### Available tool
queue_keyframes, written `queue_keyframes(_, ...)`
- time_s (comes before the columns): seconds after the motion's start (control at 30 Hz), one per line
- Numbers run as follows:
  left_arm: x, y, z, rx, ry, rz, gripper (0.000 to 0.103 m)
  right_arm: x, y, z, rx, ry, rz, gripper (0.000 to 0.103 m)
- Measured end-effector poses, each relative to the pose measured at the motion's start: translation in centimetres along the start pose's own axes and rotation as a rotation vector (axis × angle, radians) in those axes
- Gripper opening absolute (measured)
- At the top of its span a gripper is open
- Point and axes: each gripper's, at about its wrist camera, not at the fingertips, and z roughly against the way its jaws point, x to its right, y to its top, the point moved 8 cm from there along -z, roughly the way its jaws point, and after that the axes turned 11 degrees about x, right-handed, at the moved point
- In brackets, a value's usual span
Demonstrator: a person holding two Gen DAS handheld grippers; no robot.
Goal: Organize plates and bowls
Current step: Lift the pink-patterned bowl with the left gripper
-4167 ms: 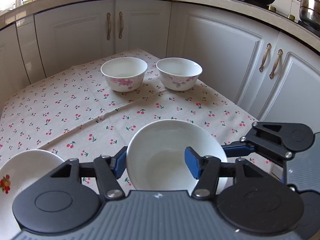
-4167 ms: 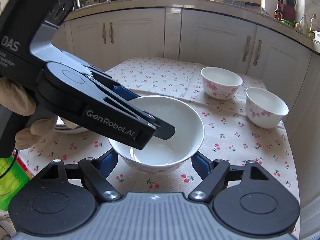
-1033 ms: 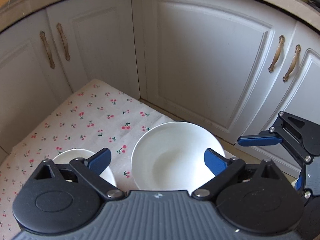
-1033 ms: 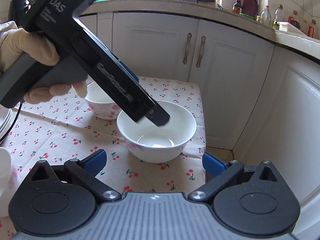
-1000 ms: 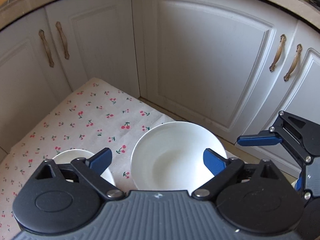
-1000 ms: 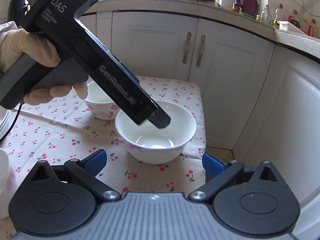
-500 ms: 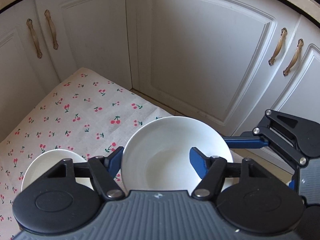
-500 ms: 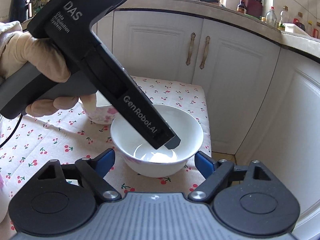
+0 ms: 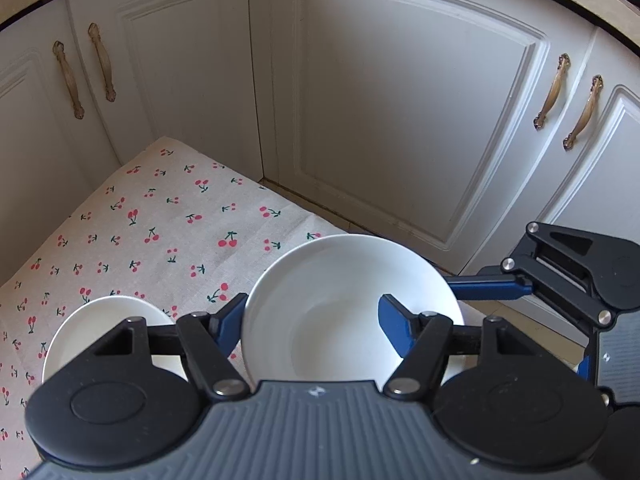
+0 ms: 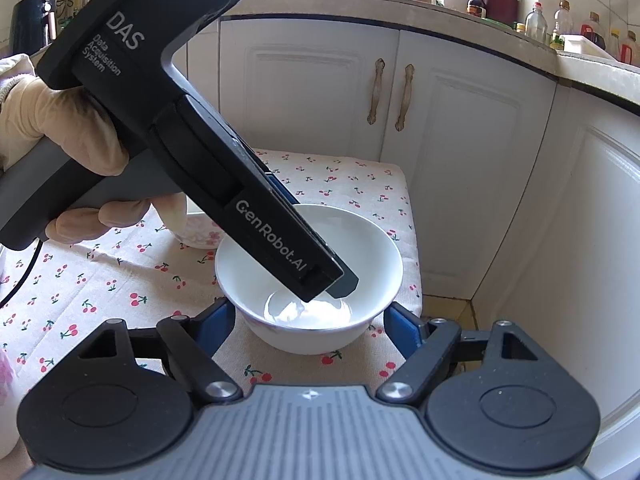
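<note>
left fingers (image 9: 310,320) now astride bowl (image 9: 344,304) rim

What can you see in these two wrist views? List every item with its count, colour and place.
large bowl: one, white, near the tablecloth's corner
small bowl: one, white with pink flowers, left of it
tablecloth: one, cream with red cherries, under the bowls
cabinet doors: several, white, behind
door handles: four, brass, in pairs
bottles: several, on the counter
gloved hand: one, beige, holding the left tongs
left tongs: black and blue, astride the large bowl's wall
right tongs: black and blue, closing, large bowl between them
</note>
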Motion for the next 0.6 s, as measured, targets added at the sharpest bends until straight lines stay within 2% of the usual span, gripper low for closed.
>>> queue_keyframes(0.6, 2.7, 0.1, 6.0, 0.064, 0.0, -0.013, 0.069, -3.1, 1.4, 4.5, 0.017, 0.016, 0.018, 0.085)
